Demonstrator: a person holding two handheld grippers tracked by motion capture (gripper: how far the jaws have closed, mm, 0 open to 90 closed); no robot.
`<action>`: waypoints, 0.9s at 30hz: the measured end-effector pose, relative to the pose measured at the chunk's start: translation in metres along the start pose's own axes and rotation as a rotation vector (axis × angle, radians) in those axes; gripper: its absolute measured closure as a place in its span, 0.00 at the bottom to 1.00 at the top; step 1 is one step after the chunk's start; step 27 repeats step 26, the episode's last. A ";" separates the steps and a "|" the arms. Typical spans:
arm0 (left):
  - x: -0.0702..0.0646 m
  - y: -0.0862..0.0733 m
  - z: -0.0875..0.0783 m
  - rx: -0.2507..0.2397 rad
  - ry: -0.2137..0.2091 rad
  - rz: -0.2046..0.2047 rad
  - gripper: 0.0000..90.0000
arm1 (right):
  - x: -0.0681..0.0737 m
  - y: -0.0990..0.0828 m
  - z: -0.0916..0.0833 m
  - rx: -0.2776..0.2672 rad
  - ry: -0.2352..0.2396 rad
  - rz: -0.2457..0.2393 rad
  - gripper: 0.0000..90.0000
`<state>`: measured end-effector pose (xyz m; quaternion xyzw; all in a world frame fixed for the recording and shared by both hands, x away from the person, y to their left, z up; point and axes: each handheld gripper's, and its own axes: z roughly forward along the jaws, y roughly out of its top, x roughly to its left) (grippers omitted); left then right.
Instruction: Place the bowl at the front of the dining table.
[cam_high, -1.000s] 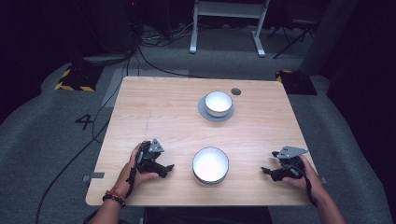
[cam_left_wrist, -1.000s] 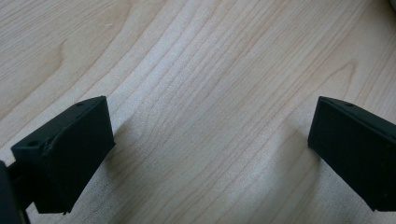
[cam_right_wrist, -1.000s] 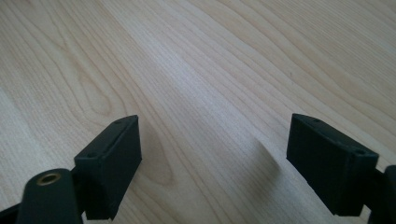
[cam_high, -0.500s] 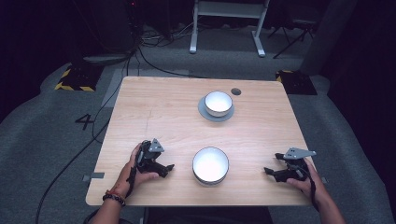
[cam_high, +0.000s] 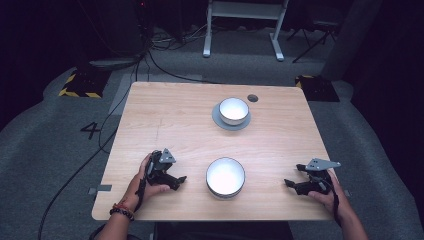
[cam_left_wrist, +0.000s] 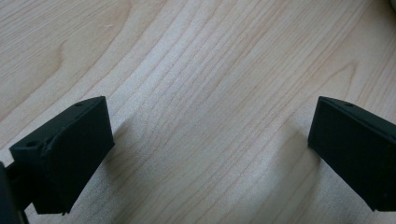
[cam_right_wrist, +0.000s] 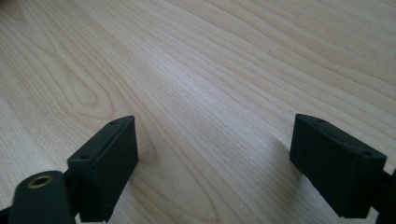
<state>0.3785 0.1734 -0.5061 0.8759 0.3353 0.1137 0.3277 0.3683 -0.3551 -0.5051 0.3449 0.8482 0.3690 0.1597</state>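
Both hand-held grippers, left (cam_high: 172, 178) and right (cam_high: 295, 185), sit jaws apart at 9 and 3 o'clock of the near bowl (cam_high: 225, 177), probably to lift it.

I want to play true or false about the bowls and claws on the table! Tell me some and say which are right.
1. Two bowls are on the table. True: a near bowl and a far bowl.
2. The far bowl sits on a grey plate. True.
3. The left claw grips the near bowl. False: its jaws are wide apart with bare wood between them.
4. The right claw is shut. False: it is open over bare wood.
5. The near bowl lies between the two claws. True.
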 end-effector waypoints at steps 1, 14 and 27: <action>0.000 0.000 0.000 -0.001 0.001 -0.001 0.00 | 0.000 0.000 0.000 0.000 0.000 0.001 0.17; 0.000 0.000 0.000 -0.001 -0.005 0.001 0.00 | 0.000 0.000 0.000 0.000 0.001 0.001 0.17; 0.001 0.000 0.000 0.003 -0.007 0.003 0.00 | 0.000 0.000 0.000 -0.001 0.001 -0.001 0.17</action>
